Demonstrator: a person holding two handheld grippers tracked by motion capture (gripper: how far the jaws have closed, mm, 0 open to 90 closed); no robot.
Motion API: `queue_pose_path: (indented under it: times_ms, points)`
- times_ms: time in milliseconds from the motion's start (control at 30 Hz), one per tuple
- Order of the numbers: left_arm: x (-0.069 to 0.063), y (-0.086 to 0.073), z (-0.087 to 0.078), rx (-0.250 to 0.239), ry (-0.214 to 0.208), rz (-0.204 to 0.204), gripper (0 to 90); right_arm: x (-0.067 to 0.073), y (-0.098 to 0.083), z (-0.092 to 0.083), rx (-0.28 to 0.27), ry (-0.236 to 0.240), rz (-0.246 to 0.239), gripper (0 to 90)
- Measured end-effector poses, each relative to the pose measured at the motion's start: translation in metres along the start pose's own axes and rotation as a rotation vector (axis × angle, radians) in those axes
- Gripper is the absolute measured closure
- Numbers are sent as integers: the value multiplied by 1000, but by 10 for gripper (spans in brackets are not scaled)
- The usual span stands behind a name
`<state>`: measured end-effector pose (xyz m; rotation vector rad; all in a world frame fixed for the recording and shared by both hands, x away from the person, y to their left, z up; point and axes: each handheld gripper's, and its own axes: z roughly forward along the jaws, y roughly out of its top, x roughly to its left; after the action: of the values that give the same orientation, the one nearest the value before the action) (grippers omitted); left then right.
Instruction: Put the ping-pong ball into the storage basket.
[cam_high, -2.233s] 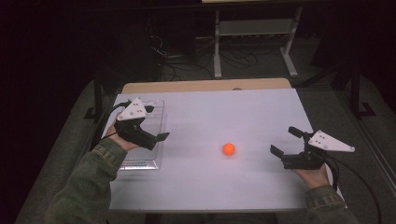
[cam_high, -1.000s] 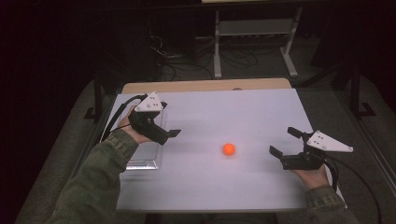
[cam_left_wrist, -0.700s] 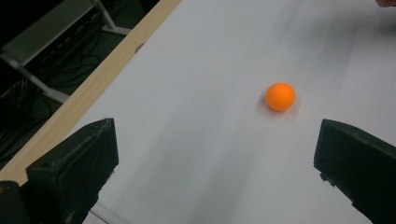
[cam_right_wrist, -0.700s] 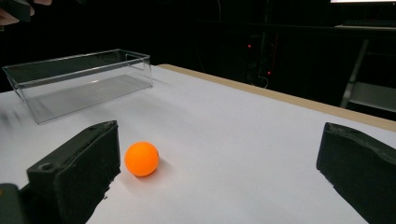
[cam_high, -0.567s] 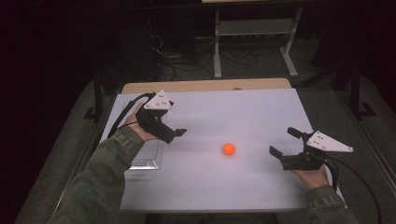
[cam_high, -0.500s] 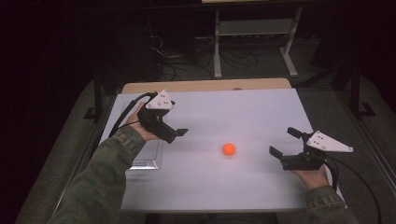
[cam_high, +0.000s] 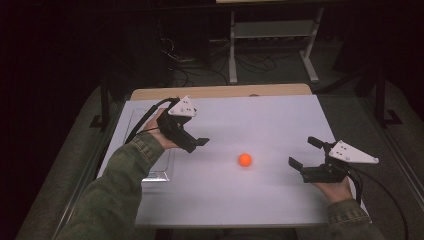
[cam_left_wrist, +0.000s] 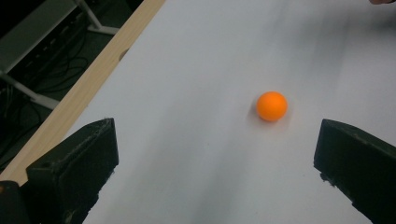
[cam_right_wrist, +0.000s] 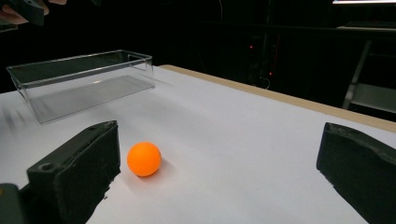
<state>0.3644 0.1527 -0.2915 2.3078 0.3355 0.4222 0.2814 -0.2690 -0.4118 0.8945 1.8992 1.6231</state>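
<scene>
A white table (cam_high: 280, 200) carries an orange ball (cam_high: 245, 159), taken here as the landmark, lying alone on the bare top near its middle. Nearest the person, the right hand-held gripper (cam_high: 303, 154) sits low over the table to the right of the ball, well apart from it, its jaws spread wide with nothing between them; in the right gripper view the ball (cam_right_wrist: 144, 158) lies just beside the inner face of the jaw seen at left, with no visible contact. The left hand-held gripper (cam_high: 199, 143) hovers left of the ball and slightly beyond it, held in a hand (cam_high: 159, 131) from a green sleeve (cam_high: 117, 190); its jaws are likewise wide apart and empty, and in the left gripper view the ball (cam_left_wrist: 272, 106) appears ahead of them, nearer the jaw seen at right.

Farther left of the ball stands a clear plastic box (cam_high: 150, 165), rectangular and open-topped, partly hidden by the forearm in the high view. In the right gripper view the box (cam_right_wrist: 84, 81) shows nothing inside.

Beyond the ball, a strip of bare wood (cam_high: 220, 91) edges the far side of the table. The room behind is dark: a metal shelf stand (cam_high: 272, 35) and loose cables (cam_high: 200, 60) lie on the floor.
</scene>
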Motion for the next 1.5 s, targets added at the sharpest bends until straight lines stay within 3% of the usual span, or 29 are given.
queue_pose_path:
  times_ms: [300, 1500]
  points:
    - [-2, 8, 10, 19, -20, 24, 0, 0, 0, -1, -5, 2, -1, 0]
    - [-5, 19, 36, 74, -68, 46, 0, 1, 0, -2, -2, 9, -6, 0]
